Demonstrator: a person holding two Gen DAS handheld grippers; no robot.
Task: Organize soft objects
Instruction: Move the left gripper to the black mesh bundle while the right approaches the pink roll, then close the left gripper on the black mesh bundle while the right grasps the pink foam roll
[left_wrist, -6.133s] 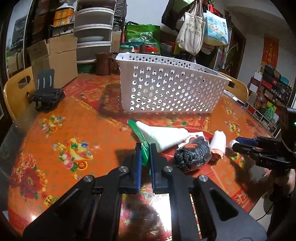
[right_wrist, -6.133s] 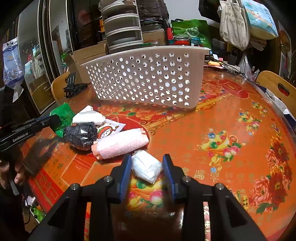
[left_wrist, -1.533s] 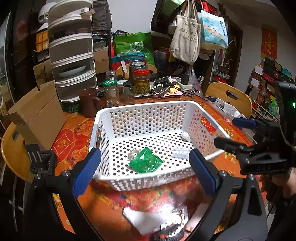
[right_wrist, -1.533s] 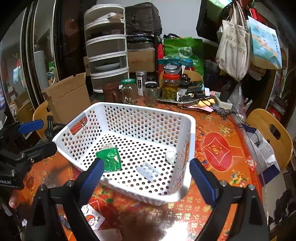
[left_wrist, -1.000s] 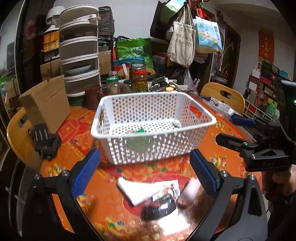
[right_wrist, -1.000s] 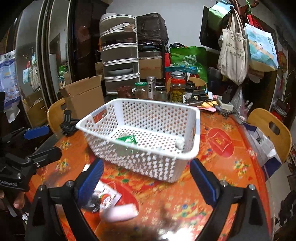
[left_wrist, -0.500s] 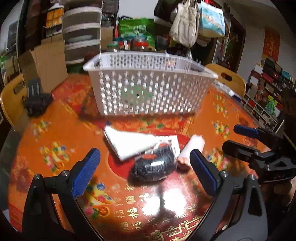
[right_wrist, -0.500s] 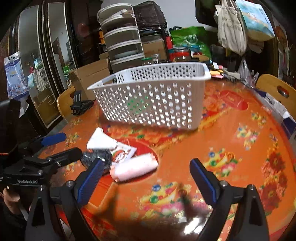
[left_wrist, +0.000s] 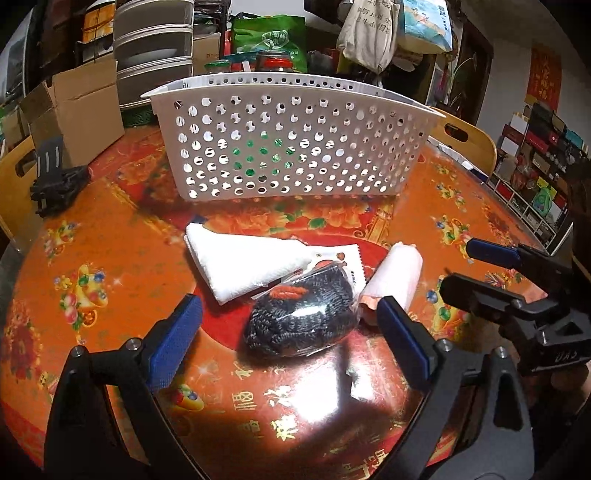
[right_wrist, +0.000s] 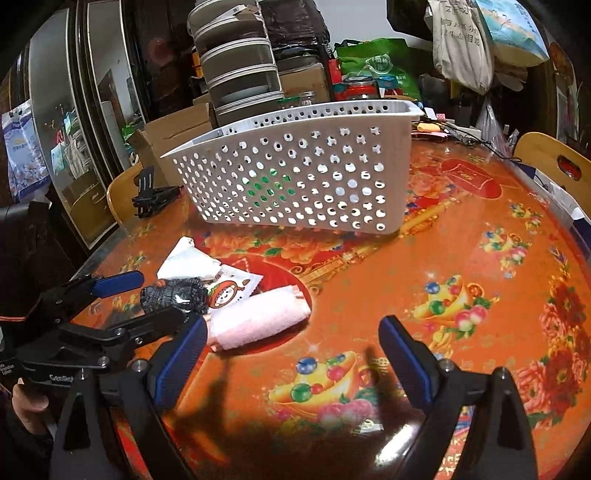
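1. Through the left wrist camera I see my left gripper with its jaws spread wide and nothing between the pads, low in the frame over the red patterned table.
2. Centre frame, lying between those blue pads, is the black knitted bundle in clear wrap. It overlaps a printed packet.
3. Up and to the left of the bundle lies a folded white cloth, touching the packet. To the bundle's right lies the pink rolled towel, just beside it.
4. Across the upper middle stands the white perforated basket; something green shows through its holes.
5. At the right edge I see my right gripper, its two fingers apart and holding nothing.
6. Through the right wrist camera, the right gripper is also spread wide and empty, at the bottom of the frame.
7. The pink rolled towel lies just beside the left-hand pad, left of centre. Further left sit the black knitted bundle, the printed packet and the folded white cloth.
8. The white perforated basket fills the upper middle, well apart from the soft items.
9. The left gripper reaches in from the left edge, fingers apart around the bundle.
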